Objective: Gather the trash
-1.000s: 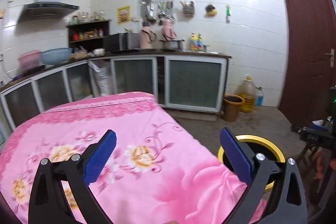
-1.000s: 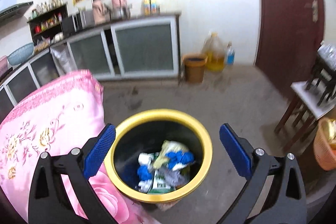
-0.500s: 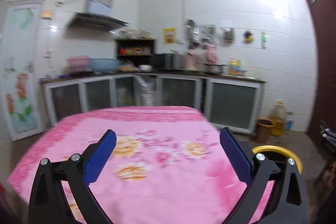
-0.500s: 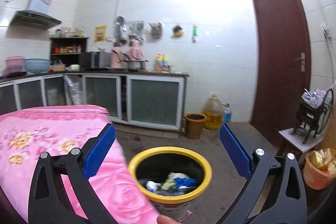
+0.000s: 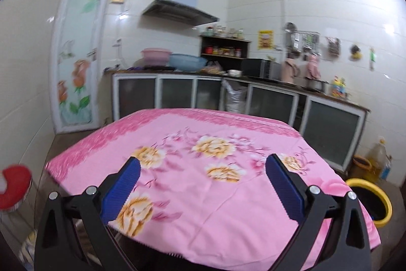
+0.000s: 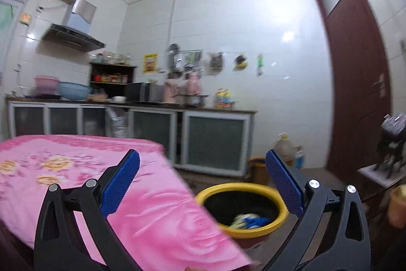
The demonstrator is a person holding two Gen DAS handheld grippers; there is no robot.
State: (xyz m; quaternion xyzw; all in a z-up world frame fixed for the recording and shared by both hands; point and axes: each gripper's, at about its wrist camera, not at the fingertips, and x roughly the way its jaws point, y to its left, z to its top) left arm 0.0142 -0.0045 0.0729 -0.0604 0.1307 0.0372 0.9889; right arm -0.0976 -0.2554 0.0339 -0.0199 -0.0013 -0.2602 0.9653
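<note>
A black trash bin with a yellow rim stands on the floor right of the table; blue, white and yellowish trash lies inside it. The bin also shows at the right edge of the left wrist view. My right gripper is open and empty, held above the table's right edge and the bin. My left gripper is open and empty, held above the pink flowered tablecloth. I see no trash on the cloth.
Kitchen cabinets with basins, a microwave and jugs line the far wall. An orange bucket and oil bottles stand by the cabinets. A brown door and a small table are at right. A red stool stands left.
Both grippers have lifted and tilted up away from the bin. The left view has swung left over the table; the right view now looks across the bin, not down into it.
</note>
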